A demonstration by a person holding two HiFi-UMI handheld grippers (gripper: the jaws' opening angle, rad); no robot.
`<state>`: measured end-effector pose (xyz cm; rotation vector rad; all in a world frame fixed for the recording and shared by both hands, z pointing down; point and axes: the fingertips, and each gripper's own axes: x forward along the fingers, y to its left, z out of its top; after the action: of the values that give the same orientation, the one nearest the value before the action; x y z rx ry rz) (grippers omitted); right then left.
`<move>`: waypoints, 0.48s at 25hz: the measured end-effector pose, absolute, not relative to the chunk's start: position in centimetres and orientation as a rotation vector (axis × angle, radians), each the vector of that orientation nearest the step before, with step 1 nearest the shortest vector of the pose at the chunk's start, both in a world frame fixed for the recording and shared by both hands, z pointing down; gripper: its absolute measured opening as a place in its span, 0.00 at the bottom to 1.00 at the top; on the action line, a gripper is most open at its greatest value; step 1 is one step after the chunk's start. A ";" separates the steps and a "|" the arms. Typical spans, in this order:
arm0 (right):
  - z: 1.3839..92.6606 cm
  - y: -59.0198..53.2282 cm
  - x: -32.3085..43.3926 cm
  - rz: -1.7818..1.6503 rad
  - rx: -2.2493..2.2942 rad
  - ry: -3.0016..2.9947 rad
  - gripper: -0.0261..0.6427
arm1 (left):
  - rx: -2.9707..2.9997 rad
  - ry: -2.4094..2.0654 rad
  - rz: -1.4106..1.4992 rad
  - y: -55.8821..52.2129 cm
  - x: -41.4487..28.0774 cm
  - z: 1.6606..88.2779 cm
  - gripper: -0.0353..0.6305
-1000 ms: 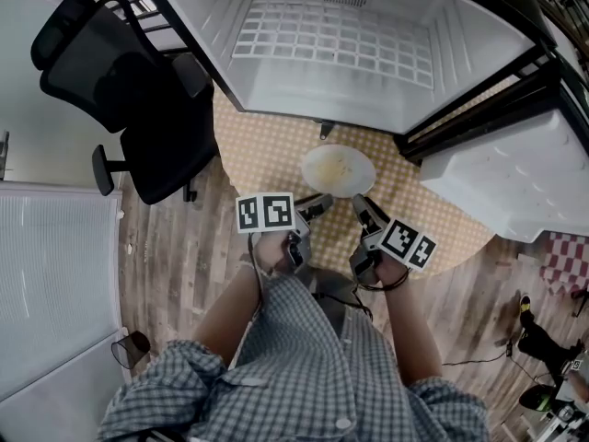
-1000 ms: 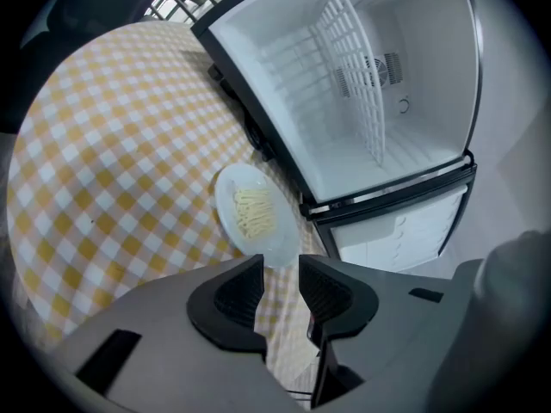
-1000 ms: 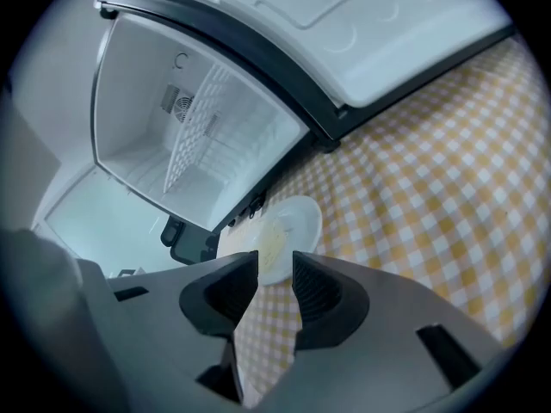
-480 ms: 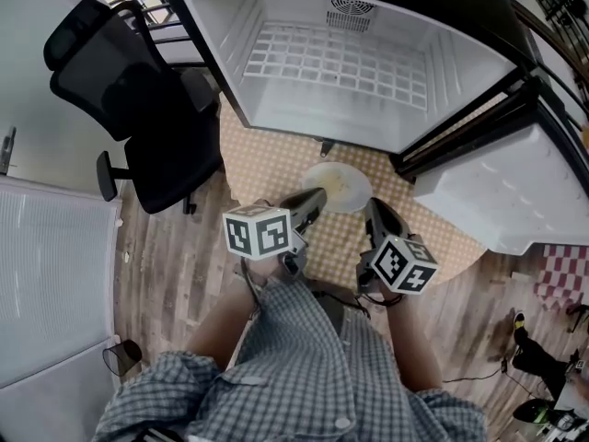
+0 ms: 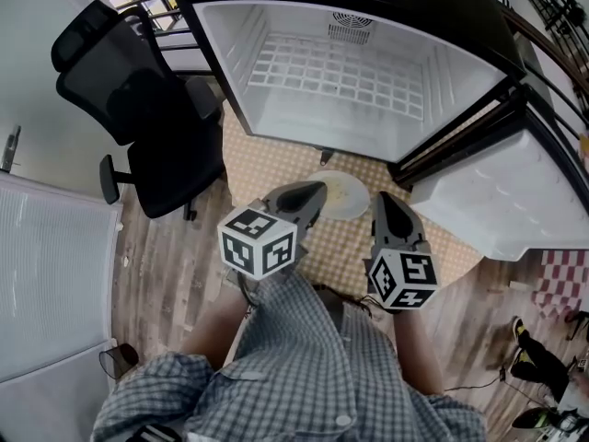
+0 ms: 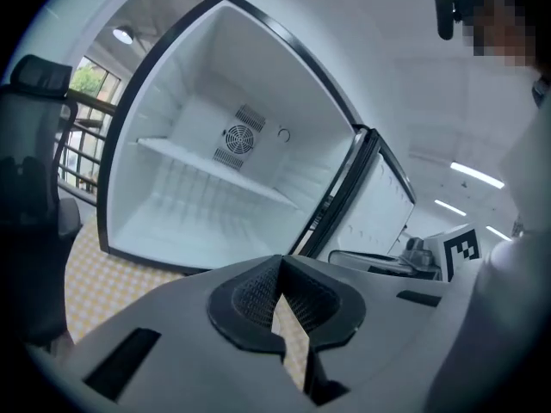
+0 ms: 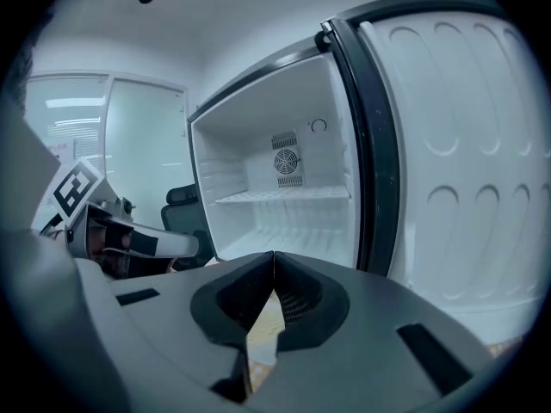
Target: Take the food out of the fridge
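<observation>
Left gripper (image 5: 316, 191) and right gripper (image 5: 380, 201), both pinched shut on nothing, hover level-ish over the plate of food (image 5: 346, 193), sitting below between their tips on the checked mat (image 5: 267, 159), outside the empty fridge (image 5: 230, 53).

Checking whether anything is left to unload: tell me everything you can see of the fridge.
The fridge has a black casing and a white plastic-looking lining; a checkered mat lies before it. Its door stands wide open at the right, inner face white and moulded. Inside show one white grid shelf and a round fan vent on the back wall; no food is visible. The left gripper and right gripper hang short of it.
</observation>
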<state>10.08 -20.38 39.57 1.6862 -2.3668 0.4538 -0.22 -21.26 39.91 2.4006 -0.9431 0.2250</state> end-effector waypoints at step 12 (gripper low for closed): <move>34.1 -20.3 8.9 0.162 1.691 -2.447 0.05 | 2.590 -1.029 0.311 -21.0 -0.3 36.5 0.06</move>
<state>8.91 -20.30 34.09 1.6911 -2.4473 0.1623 -0.35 -21.00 36.50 2.5895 -1.0289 0.3112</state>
